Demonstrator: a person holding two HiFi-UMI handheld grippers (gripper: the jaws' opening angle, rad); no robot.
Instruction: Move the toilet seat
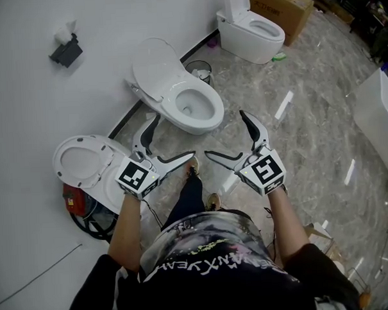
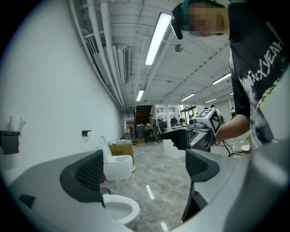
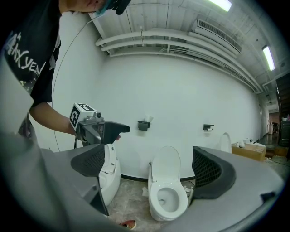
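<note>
— Where is the toilet seat sitting?

— The toilet seat (image 1: 155, 69) is standing raised, leaning back toward the white wall (image 1: 25, 101) above the open bowl (image 1: 193, 111). Neither gripper is touching it.

— Are the grippers holding anything?

— No. The left gripper (image 1: 176, 136) is spreading its jaws wide, and its own view is showing only the marble floor (image 1: 296, 134) and open room between them. The right gripper (image 1: 224, 133) is gaping just as wide, and its view is framing the raised seat and bowl between its jaws, well beyond the tips.

— What is the head view showing that those two are not?

— It is showing both grippers side by side in front of the person, short of the bowl. A second toilet (image 1: 85, 163) is standing against the wall just beside the left gripper.

— And the gripper views?

— The left gripper view is looking along the wall. It is catching a third toilet (image 2: 115, 165) next to a cardboard box (image 2: 121, 147), with the right gripper hovering opposite. The right gripper view is facing the wall and picking out a paper holder (image 3: 143, 125) mounted above the toilet.
</note>
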